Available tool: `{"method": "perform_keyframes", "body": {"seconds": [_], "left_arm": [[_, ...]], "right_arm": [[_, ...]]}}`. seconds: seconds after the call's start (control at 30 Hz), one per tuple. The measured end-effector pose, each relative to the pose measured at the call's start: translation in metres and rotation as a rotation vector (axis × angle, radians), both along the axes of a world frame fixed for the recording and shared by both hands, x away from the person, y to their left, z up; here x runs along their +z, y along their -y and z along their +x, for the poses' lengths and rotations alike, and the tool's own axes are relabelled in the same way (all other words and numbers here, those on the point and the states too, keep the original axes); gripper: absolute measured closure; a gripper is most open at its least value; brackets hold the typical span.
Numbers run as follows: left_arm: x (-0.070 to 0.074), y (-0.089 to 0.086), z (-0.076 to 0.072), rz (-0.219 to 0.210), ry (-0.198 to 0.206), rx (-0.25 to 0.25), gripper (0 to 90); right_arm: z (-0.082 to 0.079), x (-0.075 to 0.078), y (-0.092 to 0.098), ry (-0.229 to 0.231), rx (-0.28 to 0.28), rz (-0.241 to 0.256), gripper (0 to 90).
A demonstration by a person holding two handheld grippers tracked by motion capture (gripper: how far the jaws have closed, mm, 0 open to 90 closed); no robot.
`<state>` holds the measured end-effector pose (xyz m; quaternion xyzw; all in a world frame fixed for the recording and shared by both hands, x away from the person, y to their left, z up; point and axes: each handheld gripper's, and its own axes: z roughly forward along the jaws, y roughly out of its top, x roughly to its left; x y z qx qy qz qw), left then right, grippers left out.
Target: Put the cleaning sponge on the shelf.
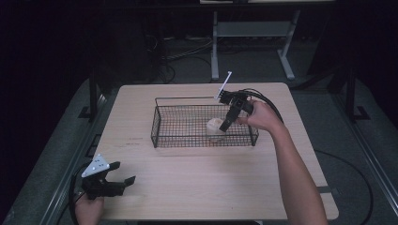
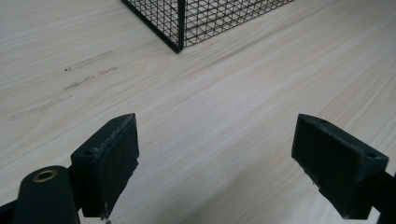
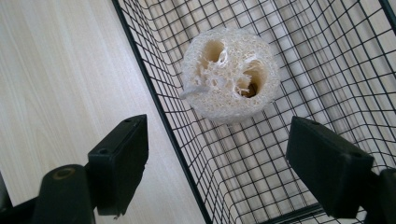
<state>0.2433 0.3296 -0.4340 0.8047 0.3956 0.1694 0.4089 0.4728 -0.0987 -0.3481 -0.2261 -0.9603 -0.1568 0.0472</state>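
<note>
A pale loofah slice (image 1: 215, 126) (image 3: 230, 76) with two holes through it lies on the floor of a black wire basket (image 1: 162, 123) (image 3: 327, 56) at the table's middle. My right gripper (image 1: 229, 119) (image 3: 217, 165) hangs open just above the basket's right end, its jaws spread wide with the loofah a little beyond them and nothing between them. At the table's near left corner my left gripper (image 1: 123, 179) (image 2: 215, 163) is open over bare wood, with a corner of the basket (image 2: 180, 28) farther off.
The light wooden table (image 1: 197, 183) has free room in front of the basket and to its left. Faint marks (image 2: 70, 84) streak the wood. Cables trail from the right gripper. Metal frame legs (image 1: 215, 47) stand behind the table.
</note>
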Motion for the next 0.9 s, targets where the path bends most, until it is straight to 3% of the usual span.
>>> {"method": "perform_keyframes", "body": {"seconds": [0.4,0.63,0.9], "left_arm": [[0.0,0.001,0.002,0.002,0.0,-0.006,13.7],[0.0,0.003,0.003,0.002,0.003,-0.017,13.7],[0.001,0.003,0.001,0.004,0.006,-0.016,13.7]], "right_arm": [[-0.005,0.0,0.001,0.009,0.006,0.002,20.4],[-0.013,-0.006,0.008,0.004,-0.008,-0.005,20.2],[-0.024,-0.002,0.021,0.018,-0.02,0.016,20.5]]}}
